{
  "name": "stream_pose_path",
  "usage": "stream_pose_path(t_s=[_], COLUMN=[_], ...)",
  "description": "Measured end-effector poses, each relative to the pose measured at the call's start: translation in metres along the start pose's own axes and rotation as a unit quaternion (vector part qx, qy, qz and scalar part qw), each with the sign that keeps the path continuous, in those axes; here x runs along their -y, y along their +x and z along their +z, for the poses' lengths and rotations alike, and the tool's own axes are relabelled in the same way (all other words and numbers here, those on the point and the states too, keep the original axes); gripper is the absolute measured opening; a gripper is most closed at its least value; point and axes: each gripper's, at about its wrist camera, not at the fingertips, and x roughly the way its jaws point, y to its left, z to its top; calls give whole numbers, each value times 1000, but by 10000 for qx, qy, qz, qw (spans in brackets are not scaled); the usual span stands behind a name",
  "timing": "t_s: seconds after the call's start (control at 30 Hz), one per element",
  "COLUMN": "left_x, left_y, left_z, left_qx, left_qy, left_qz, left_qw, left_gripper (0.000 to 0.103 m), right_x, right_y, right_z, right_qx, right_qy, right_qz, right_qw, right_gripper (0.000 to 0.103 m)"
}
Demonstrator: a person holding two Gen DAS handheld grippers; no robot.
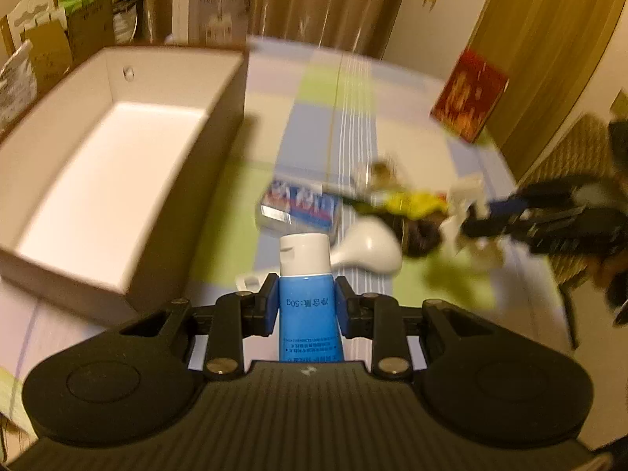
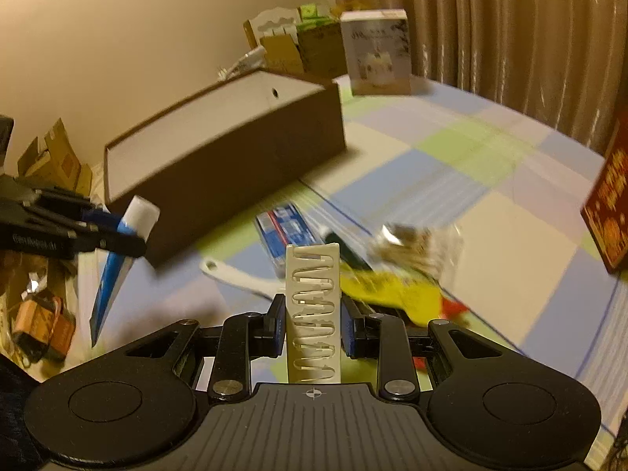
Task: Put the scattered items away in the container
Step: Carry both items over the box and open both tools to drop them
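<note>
My left gripper (image 1: 305, 302) is shut on a blue tube with a white cap (image 1: 306, 294), held above the checked cloth just right of the open brown box (image 1: 117, 165), which has a white inside. My right gripper (image 2: 312, 314) is shut on a white card of paper clips (image 2: 312, 310). It holds the card over the pile of items. From the right wrist view the left gripper (image 2: 117, 235) with the tube (image 2: 117, 259) is at the left, beside the box (image 2: 235, 149). On the cloth lie a blue packet (image 1: 302, 204), a white spoon (image 1: 369, 249) and a yellow wrapper (image 2: 396, 290).
A red box (image 1: 469, 94) stands at the right of the cloth. A white carton (image 2: 376, 53) stands behind the brown box. Cardboard boxes (image 1: 51, 51) crowd the far left. A clear packet (image 2: 416, 247) lies by the yellow wrapper. A curtain hangs behind.
</note>
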Motion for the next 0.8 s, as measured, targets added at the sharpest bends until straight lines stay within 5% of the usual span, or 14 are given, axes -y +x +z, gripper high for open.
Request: stream_pose_path(t_s=[0.27,0.5,0.8], left_x=[-58,-124,-186], left_y=[-41,-55,-35], left_z=[53,89,102], left_qx=[750,1144,1076], left_qy=[-98,-333,-548], left_qz=[33,426,735], left_qw=[9971,9920,9900], left_gripper=[24,24,24], right_x=[-47,-99,-139], right_y=[21,67,146], right_z=[71,139,177], right_qx=[566,948,342], right_qy=[-58,-375,-736], right_qz=[491,866,939], right_qw=[9972,9910,9923], right_gripper=[30,30,30])
